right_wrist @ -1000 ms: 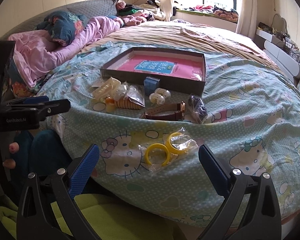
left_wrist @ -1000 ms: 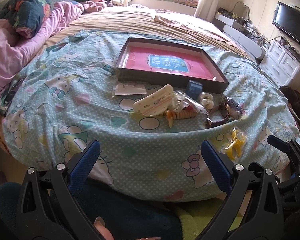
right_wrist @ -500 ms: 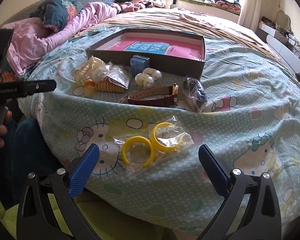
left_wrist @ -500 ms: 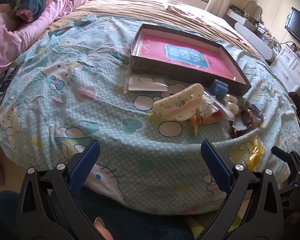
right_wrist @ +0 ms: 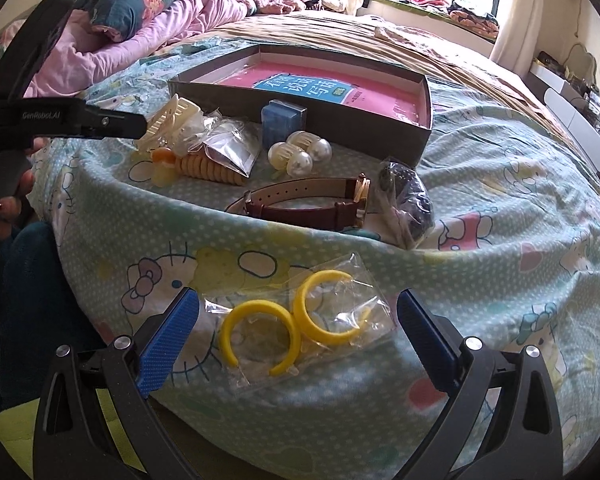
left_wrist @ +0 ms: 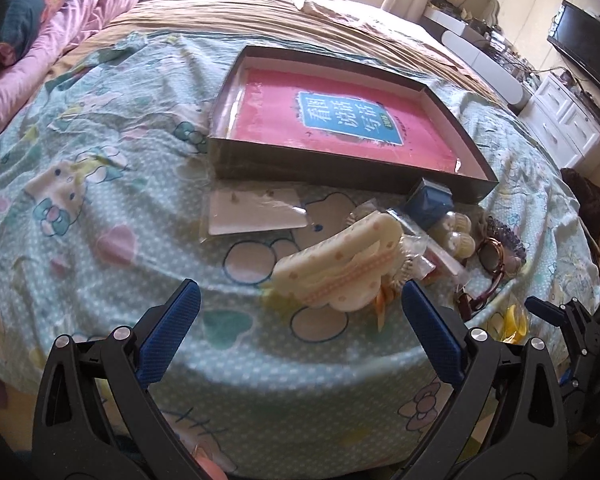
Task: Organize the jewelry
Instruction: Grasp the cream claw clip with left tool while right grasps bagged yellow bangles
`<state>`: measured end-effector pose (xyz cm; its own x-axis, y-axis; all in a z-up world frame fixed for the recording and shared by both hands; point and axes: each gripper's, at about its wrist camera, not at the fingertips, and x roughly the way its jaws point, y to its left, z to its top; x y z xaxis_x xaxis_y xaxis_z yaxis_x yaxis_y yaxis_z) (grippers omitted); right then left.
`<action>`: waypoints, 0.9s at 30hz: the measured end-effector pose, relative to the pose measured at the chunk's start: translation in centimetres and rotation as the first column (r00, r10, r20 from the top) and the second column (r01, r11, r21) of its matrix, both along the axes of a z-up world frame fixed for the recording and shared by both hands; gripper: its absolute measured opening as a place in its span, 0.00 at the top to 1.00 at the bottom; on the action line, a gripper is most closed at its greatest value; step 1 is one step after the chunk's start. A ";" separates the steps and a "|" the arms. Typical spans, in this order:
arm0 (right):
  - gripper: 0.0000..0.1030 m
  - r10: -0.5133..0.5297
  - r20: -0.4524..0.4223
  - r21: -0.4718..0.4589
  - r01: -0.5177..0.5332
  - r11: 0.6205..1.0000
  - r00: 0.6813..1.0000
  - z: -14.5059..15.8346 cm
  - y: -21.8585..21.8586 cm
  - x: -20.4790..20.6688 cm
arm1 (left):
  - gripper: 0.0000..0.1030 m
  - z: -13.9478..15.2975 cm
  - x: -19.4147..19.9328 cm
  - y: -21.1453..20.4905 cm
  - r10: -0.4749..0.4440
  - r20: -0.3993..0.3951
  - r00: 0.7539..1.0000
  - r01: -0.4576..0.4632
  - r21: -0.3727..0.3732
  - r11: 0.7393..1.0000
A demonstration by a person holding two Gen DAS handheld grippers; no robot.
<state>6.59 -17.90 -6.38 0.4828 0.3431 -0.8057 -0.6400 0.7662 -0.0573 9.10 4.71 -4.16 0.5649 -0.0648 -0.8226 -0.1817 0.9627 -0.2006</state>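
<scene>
Jaws spread wide, the right gripper [right_wrist: 298, 330] straddles the bagged yellow bangles [right_wrist: 296, 330], nearer than the shallow box [right_wrist: 380, 130]; pinch bag and ring together. Left gripper [left_wrist: 300, 326] open, empty.

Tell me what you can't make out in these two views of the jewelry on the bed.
- Yellow bangles: left wrist view, mostly hidden below the bed's edge.
- Watch face: right wrist view, seen edge-on, unreadable.
- Dark bagged item: right wrist view, glare on the plastic hides what it is.
- Small card: left wrist view, its contents too small.

Open R tongs [right_wrist: 298, 330] either side of bagged yellow bangles [right_wrist: 292, 326].
</scene>
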 end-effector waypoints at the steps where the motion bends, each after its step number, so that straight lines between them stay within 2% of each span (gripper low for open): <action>1: 0.04 0.003 -0.003 -0.006 -0.003 1.000 1.000 -0.2 0.1 0.1 | 0.09 -0.1 0.3 -0.1 -0.009 -0.003 1.000 0.009 0.000 1.000; 9: 0.04 0.014 -0.011 -0.009 -0.014 1.000 1.000 -1.2 0.5 0.4 | 0.09 -1.6 2.2 -0.5 -0.065 -0.041 0.997 0.064 -0.012 0.998; 11: 0.05 0.019 -0.012 -0.002 -0.019 1.000 1.000 -1.2 0.5 0.3 | 0.14 -1.7 2.3 -0.3 -0.073 -0.037 0.997 0.072 -0.034 0.997; 13: 0.12 0.027 -0.024 0.022 -0.027 0.999 0.999 -1.1 0.3 0.3 | 0.17 -1.7 2.4 -0.3 -0.087 -0.027 0.996 0.086 -0.049 0.995; 19: 0.23 0.046 -0.054 0.107 -0.040 0.993 0.997 0.0 -0.3 0.3 | 0.41 -1.5 2.7 -0.9 -0.134 0.004 0.991 0.134 -0.055 0.989; 27: 0.25 0.033 -0.026 0.181 -0.028 0.983 0.999 2.3 -1.5 -0.1 | 0.43 -1.1 2.4 -1.3 -0.153 0.015 0.988 0.153 -0.010 0.988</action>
